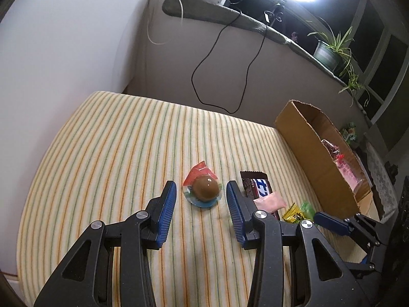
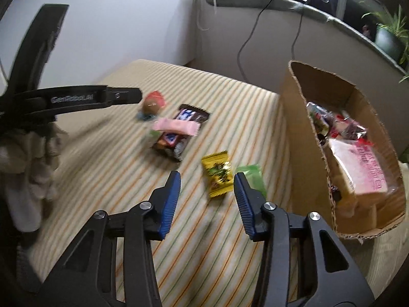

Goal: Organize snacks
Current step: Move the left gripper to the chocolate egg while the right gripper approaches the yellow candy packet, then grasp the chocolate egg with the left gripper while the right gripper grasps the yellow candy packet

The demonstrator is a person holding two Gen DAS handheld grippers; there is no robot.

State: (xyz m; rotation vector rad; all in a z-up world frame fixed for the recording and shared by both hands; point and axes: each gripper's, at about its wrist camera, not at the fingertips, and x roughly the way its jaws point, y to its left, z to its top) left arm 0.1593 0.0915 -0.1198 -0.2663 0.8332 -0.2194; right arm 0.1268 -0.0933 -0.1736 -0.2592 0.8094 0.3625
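Observation:
A brown jelly cup in red and blue wrap (image 1: 203, 188) lies on the striped cloth, between the tips of my open left gripper (image 1: 201, 192); it also shows far off in the right wrist view (image 2: 150, 105). A dark chocolate bar (image 1: 255, 185) (image 2: 179, 130) lies to its right with a pink packet (image 1: 270, 202) (image 2: 176, 125) across it. A yellow packet (image 2: 216, 176) (image 1: 294, 213) and a green packet (image 2: 251, 176) lie just ahead of my open, empty right gripper (image 2: 207, 194). The cardboard box (image 2: 288, 117) (image 1: 304, 143) at the right holds several snacks.
The striped cloth (image 1: 107, 153) covers the table, which ends at a white wall on the left. A grey ledge (image 1: 230, 16) behind carries devices, hanging cables and potted plants (image 1: 332, 48). The left gripper's body (image 2: 76, 99) crosses the right wrist view's left side.

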